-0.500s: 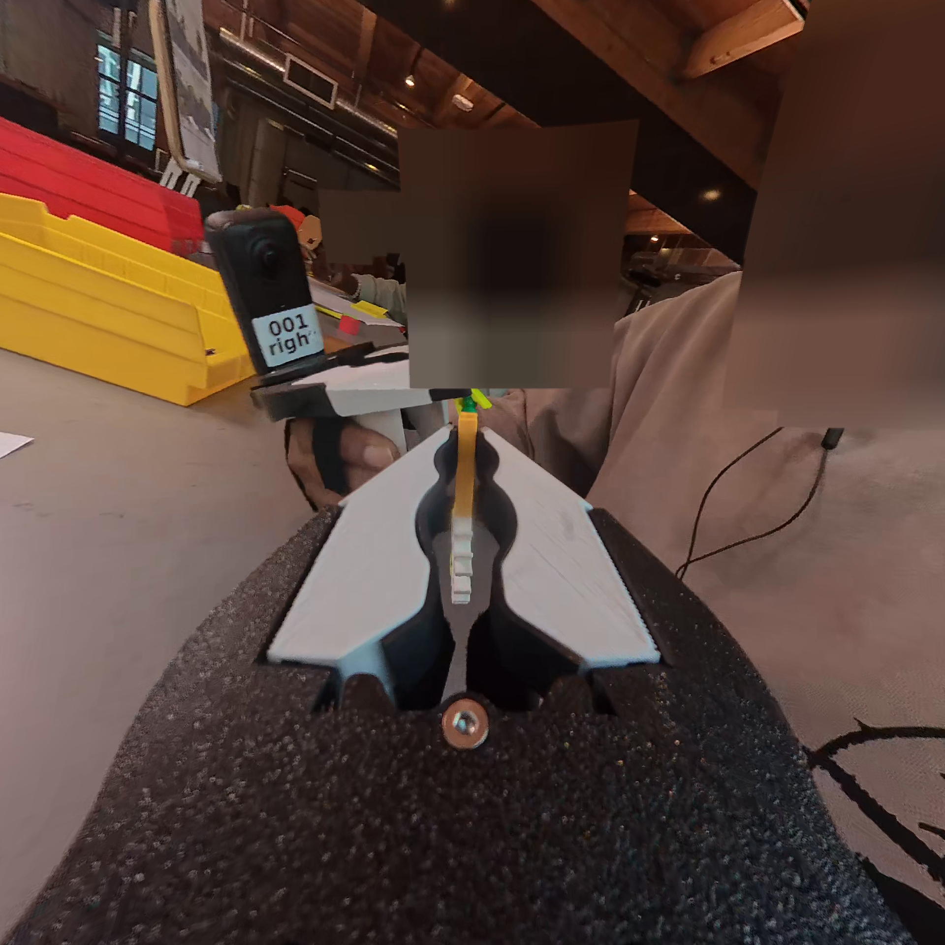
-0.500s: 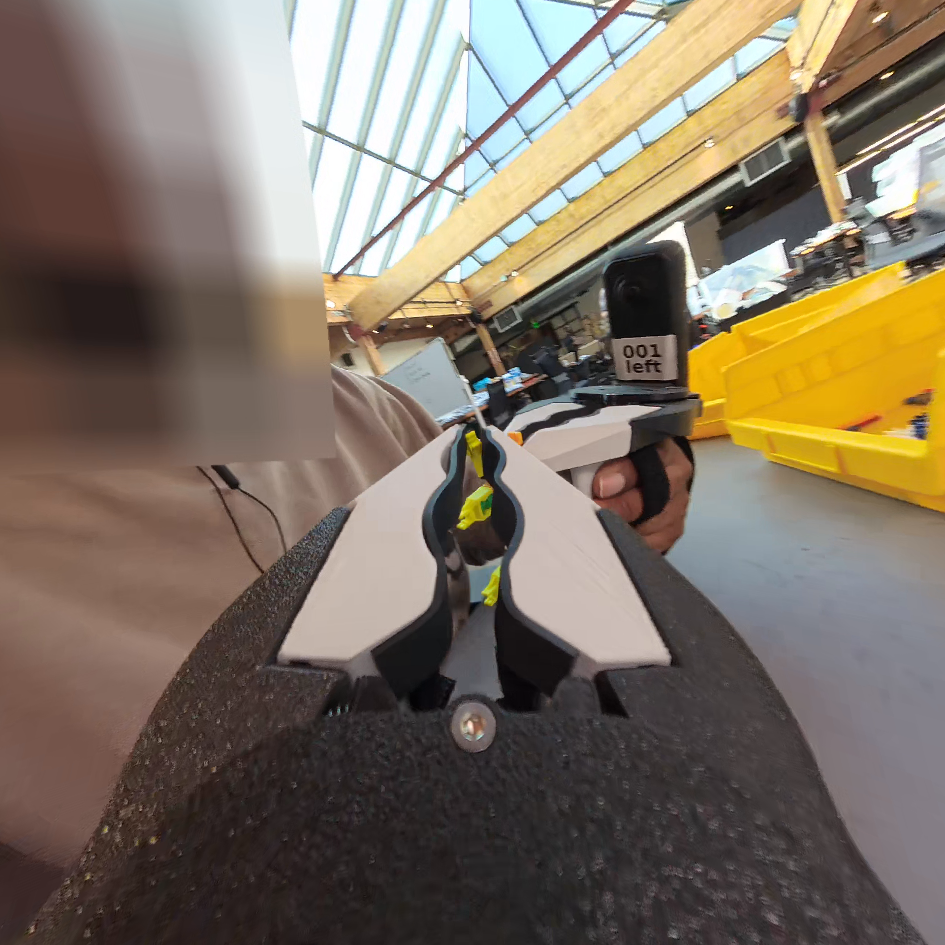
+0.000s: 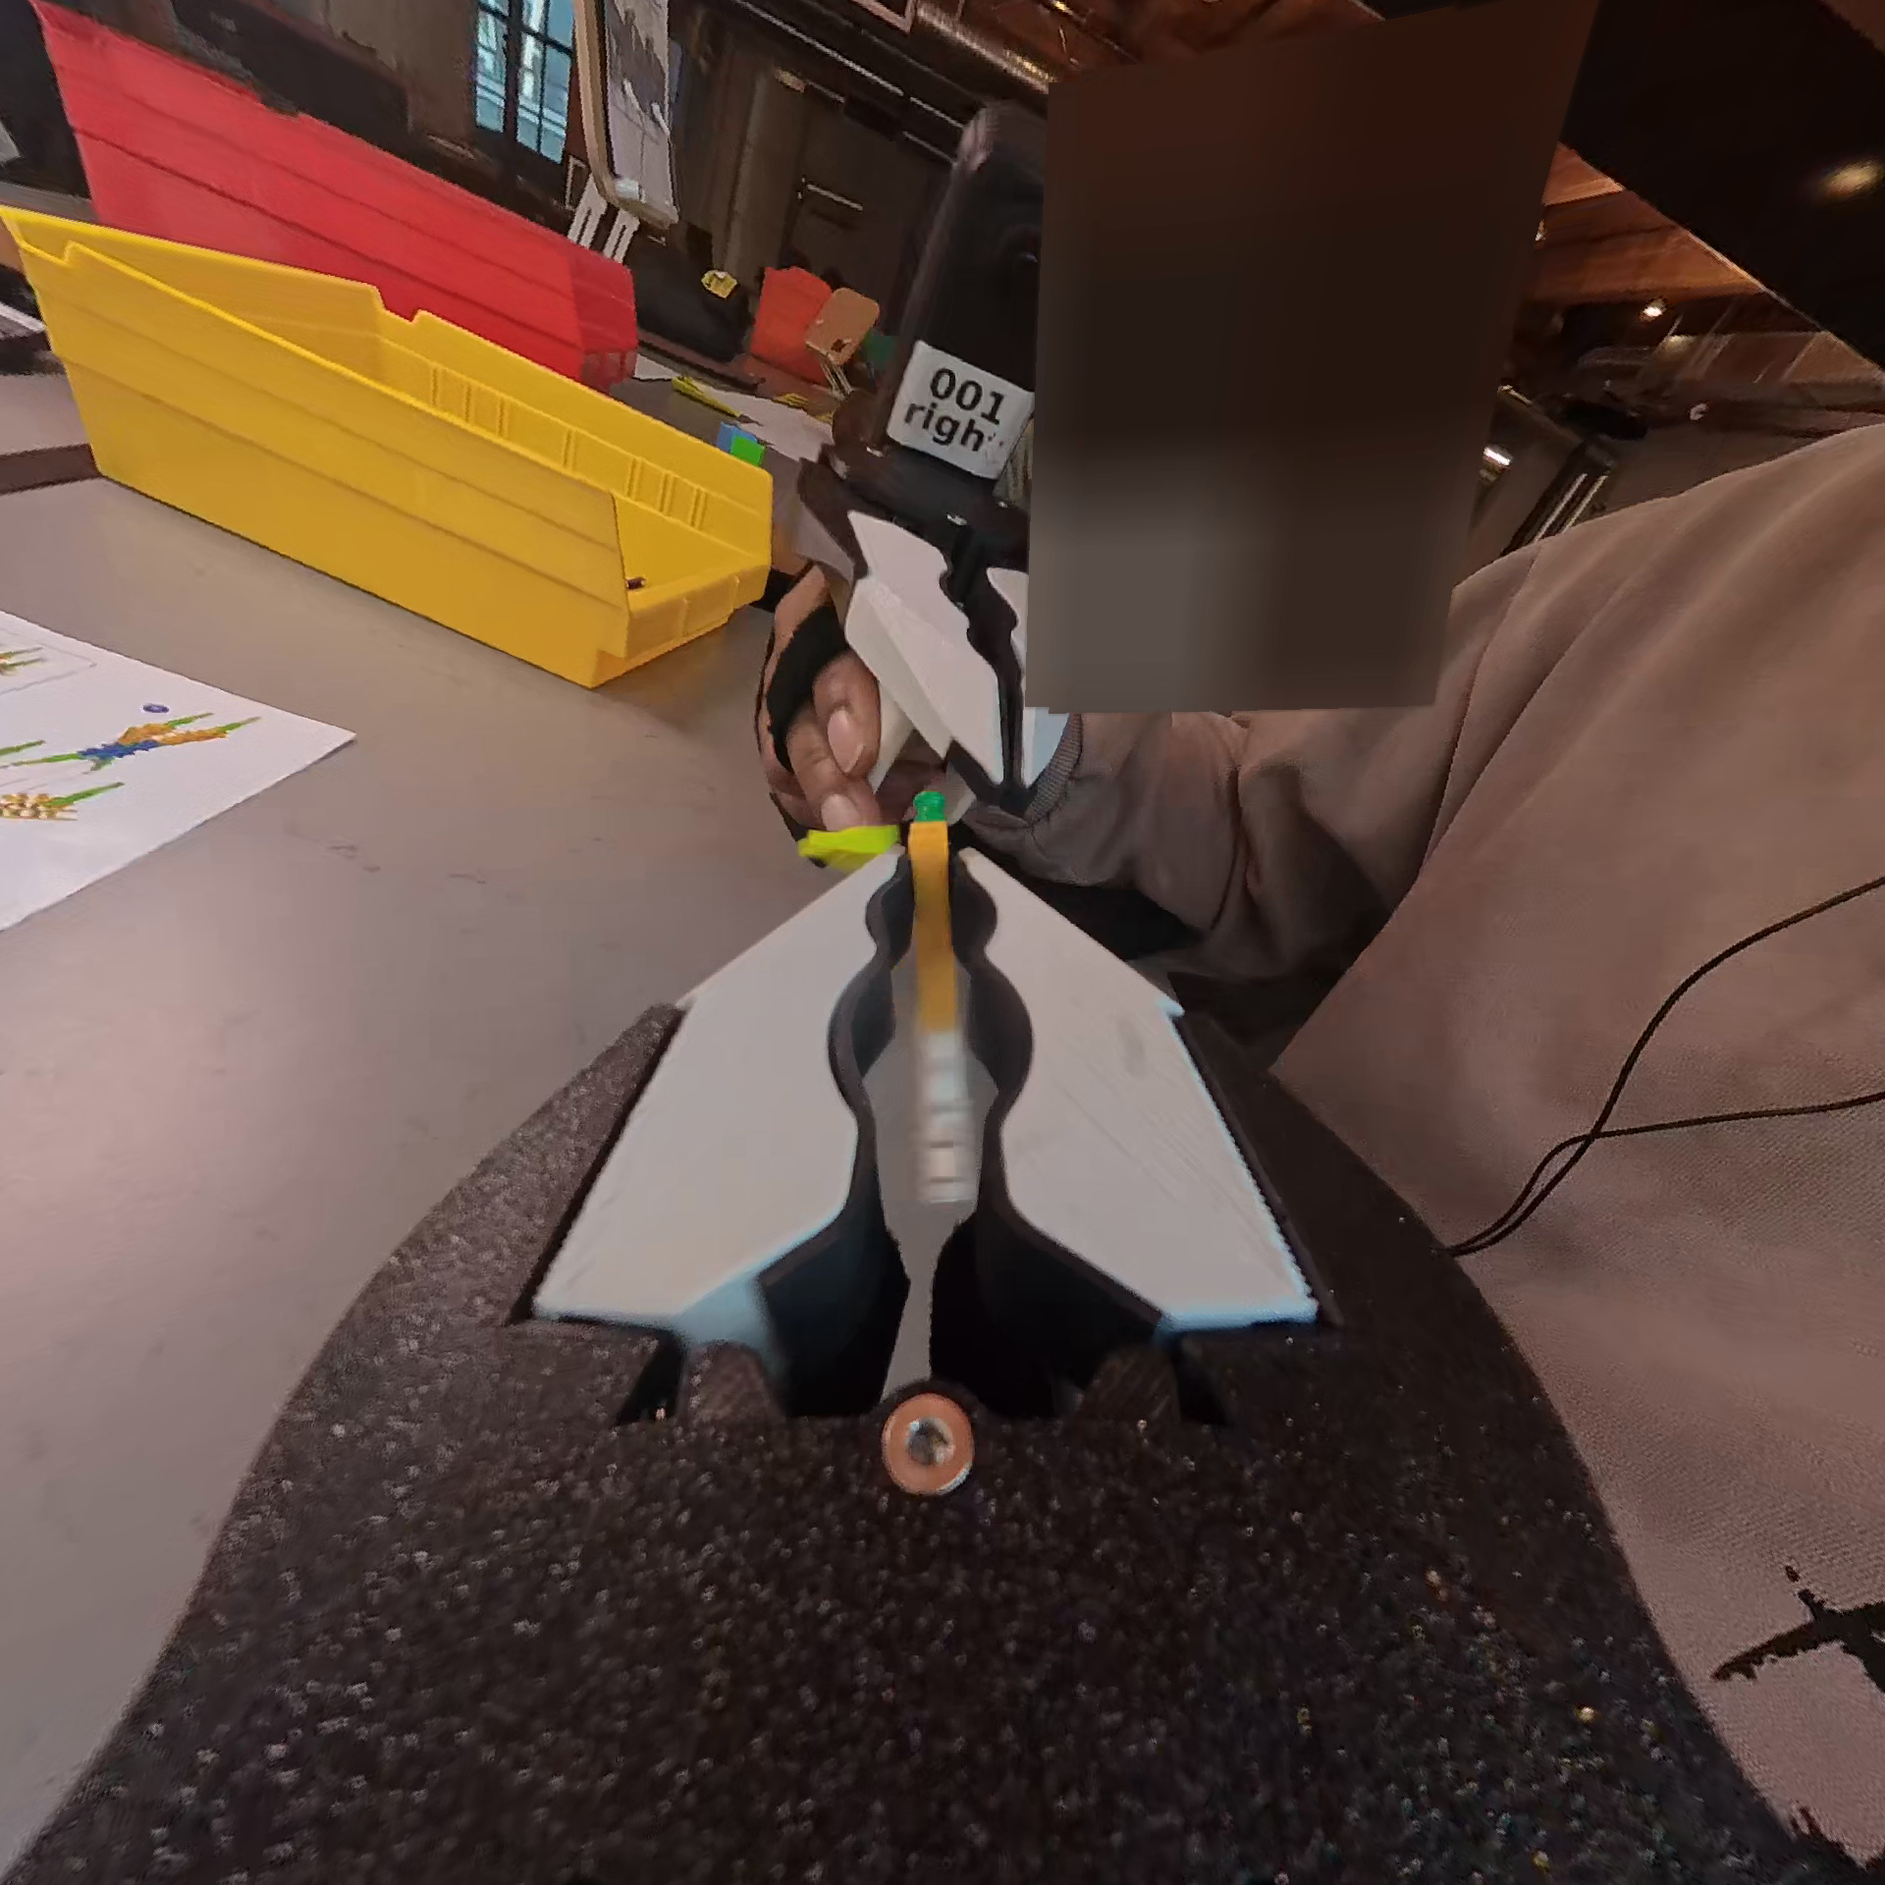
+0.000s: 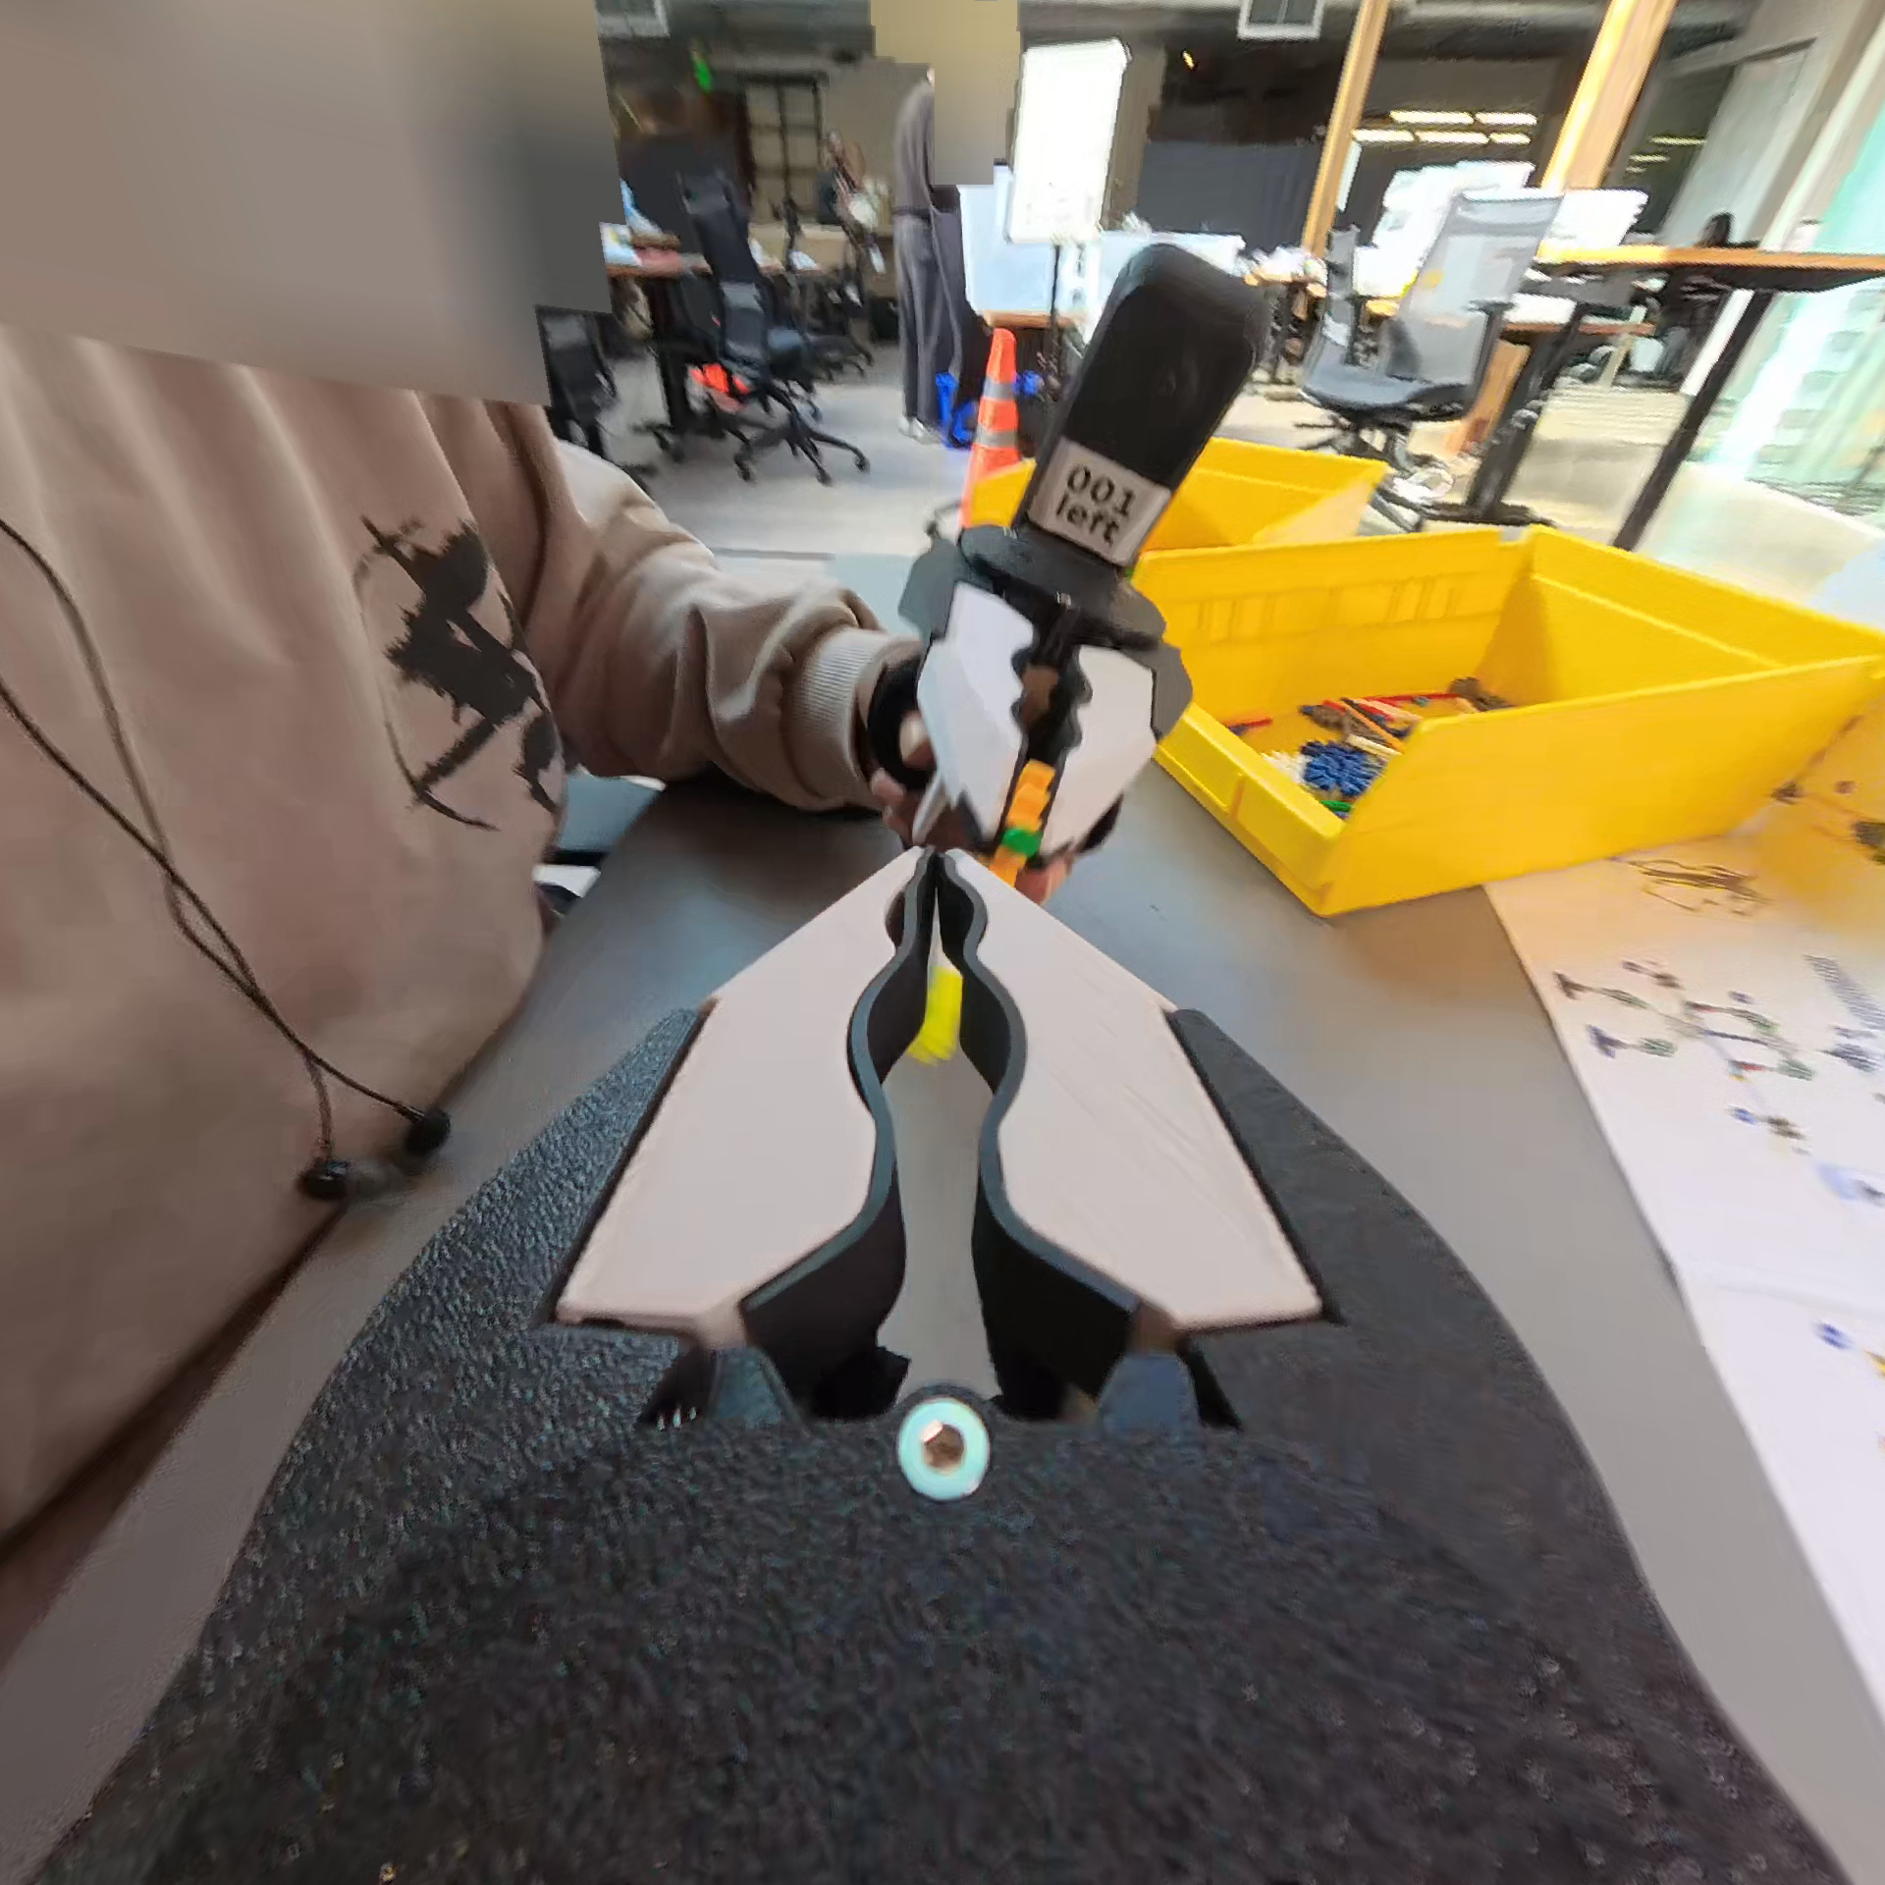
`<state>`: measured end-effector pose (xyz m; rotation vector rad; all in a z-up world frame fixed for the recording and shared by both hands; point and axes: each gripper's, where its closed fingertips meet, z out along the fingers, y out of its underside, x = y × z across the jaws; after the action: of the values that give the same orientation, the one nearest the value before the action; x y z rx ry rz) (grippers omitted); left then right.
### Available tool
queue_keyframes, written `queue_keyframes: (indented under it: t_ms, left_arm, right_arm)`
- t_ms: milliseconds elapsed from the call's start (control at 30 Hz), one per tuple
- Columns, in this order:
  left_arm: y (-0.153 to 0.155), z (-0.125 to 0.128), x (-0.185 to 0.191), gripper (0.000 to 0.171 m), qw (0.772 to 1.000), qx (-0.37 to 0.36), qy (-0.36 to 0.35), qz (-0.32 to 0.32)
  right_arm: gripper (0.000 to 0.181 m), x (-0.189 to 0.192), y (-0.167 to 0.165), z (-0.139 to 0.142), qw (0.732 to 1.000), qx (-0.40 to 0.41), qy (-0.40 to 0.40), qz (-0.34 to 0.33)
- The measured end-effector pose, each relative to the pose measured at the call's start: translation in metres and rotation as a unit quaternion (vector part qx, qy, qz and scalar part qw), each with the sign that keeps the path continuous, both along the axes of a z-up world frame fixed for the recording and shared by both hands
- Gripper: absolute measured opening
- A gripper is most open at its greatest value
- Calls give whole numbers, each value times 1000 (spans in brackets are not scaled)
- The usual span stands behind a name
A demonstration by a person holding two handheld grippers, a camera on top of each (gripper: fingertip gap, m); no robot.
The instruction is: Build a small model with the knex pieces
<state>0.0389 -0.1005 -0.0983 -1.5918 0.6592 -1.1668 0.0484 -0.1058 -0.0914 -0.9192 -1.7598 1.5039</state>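
My left gripper (image 3: 928, 862) is shut on an orange and white toy rod (image 3: 930, 969) with a green tip (image 3: 926, 806). It also shows in the right wrist view (image 4: 1015, 847), gripping the orange and green piece (image 4: 1025, 816). My right gripper (image 4: 933, 862) is shut on a small yellow toy piece (image 4: 936, 1015). In the left wrist view the right gripper (image 3: 984, 785) points down at the green tip, with the yellow piece (image 3: 847, 843) sticking out beside it. Both grippers meet tip to tip above the grey table (image 3: 408, 969).
A yellow bin (image 3: 408, 449) and a red bin (image 3: 306, 194) stand on the table at the left. Another yellow bin (image 4: 1530, 714) holds several loose toy parts. Printed sheets (image 3: 102, 755) (image 4: 1734, 1071) lie on the table. The person's beige sleeve (image 4: 663, 653) and torso are close by. The grippers are tip to tip, or close to it.
Both grippers have tilted downward, so the table, bins and sheets now show. The right gripper has turned to point down at the left gripper's rod. Both stay shut on their pieces.
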Motion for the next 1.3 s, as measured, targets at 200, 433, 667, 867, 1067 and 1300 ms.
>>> queue_keyframes:
  t_ms: [200,433,667,867,1067,1300]
  left_arm:
    - [-1,11,-19,5,1000,12,-2,7]
    - [6,-4,-19,5,1000,-12,15,18]
    - [11,-15,-20,5,999,-27,26,27]
    - [21,-24,-25,6,997,-35,40,60]
    - [39,-36,-41,6,988,-45,64,130]
    - [44,-42,-48,6,984,-65,55,156]
  right_arm:
    - [7,-5,2,0,997,58,23,-43]
    - [14,0,28,6,995,44,31,-82]
    - [16,-5,28,-6,996,45,16,-81]
    - [20,-9,37,-14,993,50,2,-106]
    - [23,-16,150,-32,929,14,-46,-366]
    - [44,12,333,-57,760,-49,-124,-636]
